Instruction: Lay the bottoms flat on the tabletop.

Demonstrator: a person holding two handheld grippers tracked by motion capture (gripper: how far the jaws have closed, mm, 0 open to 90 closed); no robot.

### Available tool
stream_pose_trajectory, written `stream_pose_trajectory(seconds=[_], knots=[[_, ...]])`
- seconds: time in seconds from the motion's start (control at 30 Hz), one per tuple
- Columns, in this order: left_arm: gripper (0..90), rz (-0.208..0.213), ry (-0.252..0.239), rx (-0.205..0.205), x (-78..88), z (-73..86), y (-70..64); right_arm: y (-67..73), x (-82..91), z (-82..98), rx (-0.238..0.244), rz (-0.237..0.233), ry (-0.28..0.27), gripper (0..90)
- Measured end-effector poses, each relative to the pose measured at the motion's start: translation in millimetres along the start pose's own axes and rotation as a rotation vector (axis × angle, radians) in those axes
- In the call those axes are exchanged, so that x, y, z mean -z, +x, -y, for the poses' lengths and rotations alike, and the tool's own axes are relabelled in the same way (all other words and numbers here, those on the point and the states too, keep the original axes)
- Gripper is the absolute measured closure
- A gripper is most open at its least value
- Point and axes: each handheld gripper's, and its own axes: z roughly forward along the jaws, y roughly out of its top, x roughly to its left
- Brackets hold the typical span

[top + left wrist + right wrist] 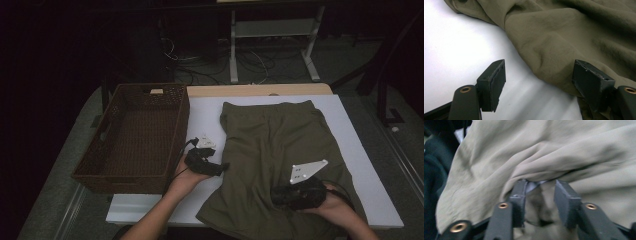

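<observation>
Shorts are being handled flat on white table, unfolded | left gripper is being held spread at their left edge | right gripper is being held parted around raised fold, seemingly unpinched | folding and basket are judged outstanding

Tool jaws apart over white table; olive shorts edge at right jaw.
</observation>
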Motion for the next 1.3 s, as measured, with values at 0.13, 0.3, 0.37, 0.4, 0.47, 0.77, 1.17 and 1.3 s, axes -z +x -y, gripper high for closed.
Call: stream_pose_trajectory(seconds=[0.13, 0.3, 0.37, 0.4, 0.47, 0.77, 1.17, 1.3], knots=[[29.4, -0.003, -0.002, -0.002, 1.0, 0.1, -0.5, -12.6, 15.5, 2.5, -0.036, 0.099, -0.075, 48.2], [40.7, 0.002, -0.029, 0.031, 3.2, -0.1, 1.6, -31.1, 23.5, 9.7, -0.100, 0.214, -0.092, 42.6], [50.0, -0.012, -0.034, 0.046, 3.8, 0.1, 2.7, -38.2, 23.8, 13.7, -0.125, 0.249, -0.084, 41.7], [55.4, -0.022, -0.034, 0.058, 3.7, 0.0, 3.5, -41.6, 23.9, 15.7, -0.136, 0.260, -0.078, 41.4], [68.4, -0.039, -0.025, 0.090, 2.1, -0.2, 5.6, -47.6, 24.3, 19.4, -0.154, 0.280, -0.074, 40.8], [83.0, -0.082, 0.069, 0.073, -21.9, -0.2, 4.1, -55.1, 24.7, 23.0, -0.182, 0.310, -0.079, 40.2], [82.1, 0.027, -0.052, -0.033, -42.9, -25.1, -28.7, -54.2, 22.7, 22.3, -0.175, 0.306, -0.074, 40.1], [81.1, 0.041, -0.037, -0.082, -56.7, -26.6, -36.8, -53.9, 22.7, 22.4, -0.173, 0.305, -0.073, 40.1]])
